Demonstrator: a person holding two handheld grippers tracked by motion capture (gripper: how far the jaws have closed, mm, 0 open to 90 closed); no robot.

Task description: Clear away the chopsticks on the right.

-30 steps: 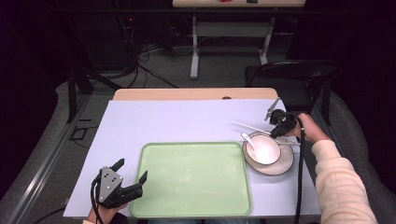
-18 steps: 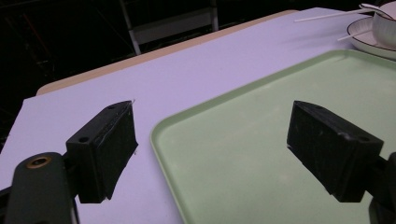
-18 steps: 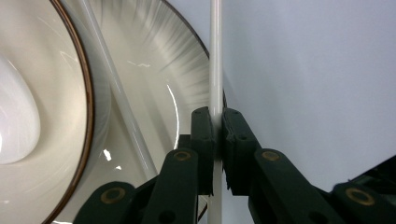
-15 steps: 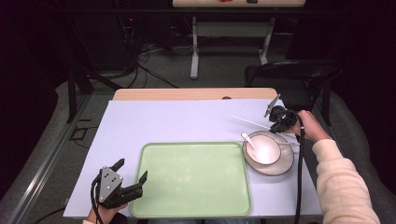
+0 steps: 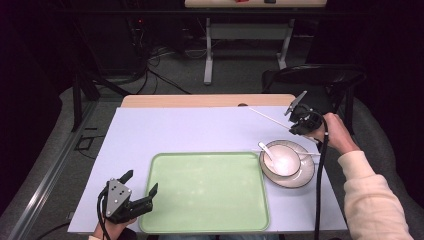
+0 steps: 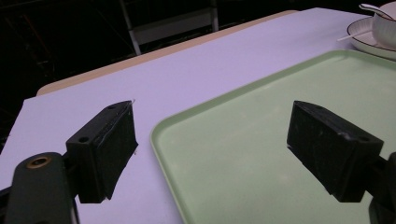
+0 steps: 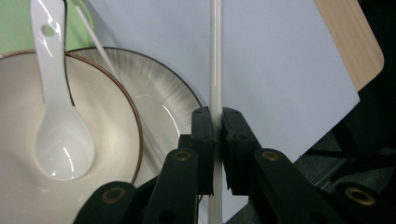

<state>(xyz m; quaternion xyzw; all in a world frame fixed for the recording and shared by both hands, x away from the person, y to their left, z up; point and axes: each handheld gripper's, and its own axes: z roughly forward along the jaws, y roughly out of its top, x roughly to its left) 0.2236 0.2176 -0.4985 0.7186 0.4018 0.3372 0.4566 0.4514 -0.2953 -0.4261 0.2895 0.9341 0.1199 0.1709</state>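
Note:
My right gripper [image 5: 297, 121] hangs above the table's right side, just behind the plate, shut on a thin white chopstick [image 5: 267, 115] that sticks out to the left. In the right gripper view the jaws [image 7: 215, 116] pinch that chopstick [image 7: 215, 56] near its middle. A second chopstick [image 5: 287, 151] lies across the plate [image 5: 305, 176] beside a pale bowl [image 5: 287, 162] holding a white spoon [image 5: 266, 150]. My left gripper [image 5: 141, 181] rests at the near left corner of the green tray [image 5: 210, 192], open, with nothing between its jaws [image 6: 212, 116].
A lilac mat [image 5: 190, 130] covers the table, with bare wood [image 5: 200, 100] at its far edge. The table's right edge lies close behind the plate. A dark chair [image 5: 320, 80] stands beyond the right corner and cables lie on the floor.
My right gripper has lifted up and slightly away from the plate, carrying the chopstick with it. The left gripper has stayed where it was.

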